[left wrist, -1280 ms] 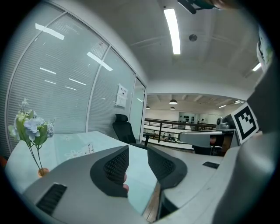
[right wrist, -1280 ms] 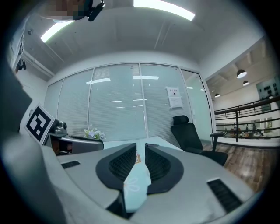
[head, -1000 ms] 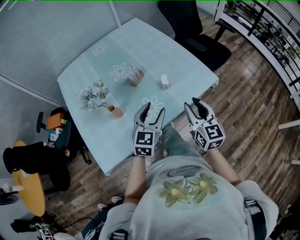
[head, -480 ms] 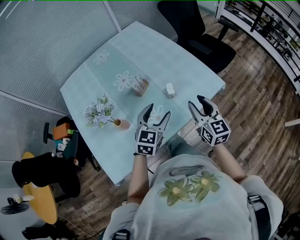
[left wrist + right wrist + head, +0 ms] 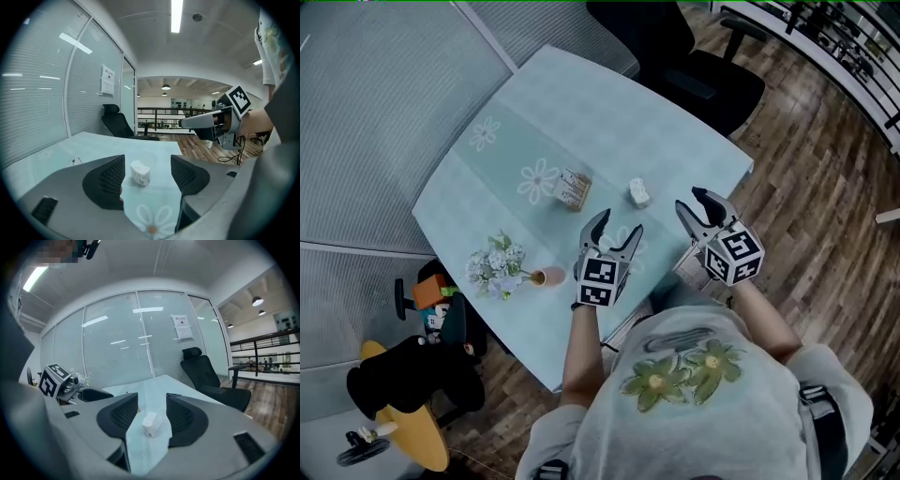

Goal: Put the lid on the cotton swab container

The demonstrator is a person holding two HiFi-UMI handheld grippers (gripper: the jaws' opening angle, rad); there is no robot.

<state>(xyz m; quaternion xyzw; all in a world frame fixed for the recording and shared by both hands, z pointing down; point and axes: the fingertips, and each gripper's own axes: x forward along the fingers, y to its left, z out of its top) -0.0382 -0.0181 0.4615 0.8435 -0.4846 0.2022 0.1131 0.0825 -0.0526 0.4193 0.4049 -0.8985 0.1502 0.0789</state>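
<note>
Head view: the left gripper (image 5: 617, 226) and right gripper (image 5: 694, 201) hover at the surface's (image 5: 609, 122) near edge, jaws spread and empty. The white container (image 5: 638, 193) stands just ahead, right of a box (image 5: 572, 189).

Left gripper view: the container (image 5: 140, 172) sits beyond the parted jaws, untouched.

Right gripper view: the container (image 5: 151, 423) sits beyond these spread jaws too.

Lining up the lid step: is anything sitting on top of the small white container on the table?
Nothing sits on the white container; its top looks uncovered. Its contents cannot be seen from these angles.
</note>
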